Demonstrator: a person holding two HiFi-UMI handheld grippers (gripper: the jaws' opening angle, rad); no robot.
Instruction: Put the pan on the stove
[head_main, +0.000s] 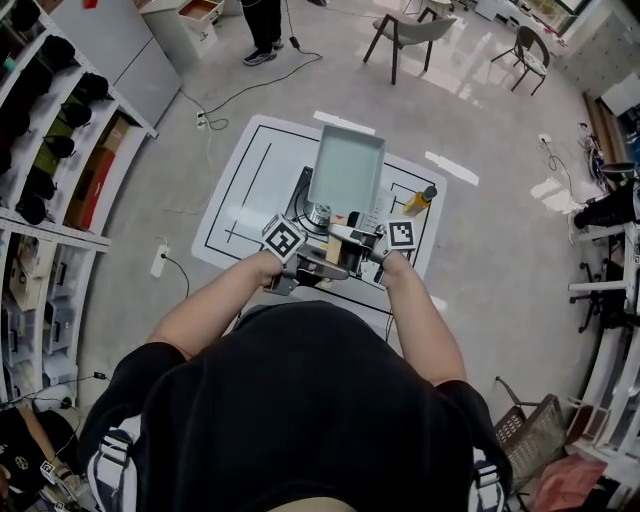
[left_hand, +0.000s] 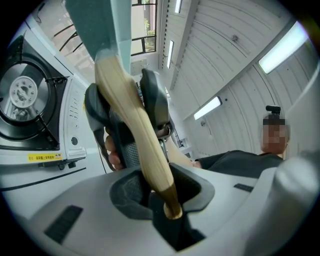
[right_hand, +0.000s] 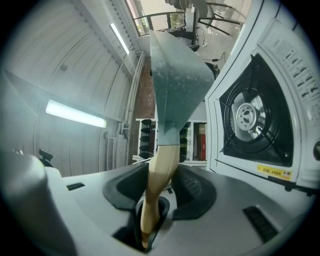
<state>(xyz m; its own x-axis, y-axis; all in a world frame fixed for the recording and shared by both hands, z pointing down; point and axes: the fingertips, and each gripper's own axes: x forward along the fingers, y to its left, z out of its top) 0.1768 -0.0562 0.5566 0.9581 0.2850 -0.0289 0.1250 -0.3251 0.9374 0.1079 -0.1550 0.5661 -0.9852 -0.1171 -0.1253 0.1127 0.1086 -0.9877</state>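
A pale teal rectangular pan (head_main: 346, 168) with a wooden handle (head_main: 333, 252) hangs in the air over a white gas stove (head_main: 302, 188), partly hiding it. Both grippers hold that handle. My left gripper (left_hand: 161, 196) is shut on the handle's end (left_hand: 150, 150). Further up the handle, the right gripper (left_hand: 150, 102) grips it too. In the right gripper view, my right gripper (right_hand: 154, 202) is shut on the handle (right_hand: 161, 167), and the pan (right_hand: 176, 80) rises above. The stove's burner (right_hand: 248, 116) shows at the right and the burner (left_hand: 22, 92) at the left.
The stove stands on a white surface with black lines (head_main: 250, 180). A yellow object (head_main: 421, 198) lies right of the stove. Shelves (head_main: 50, 150) run along the left, chairs (head_main: 405, 35) stand at the back, and a basket (head_main: 535, 430) sits lower right.
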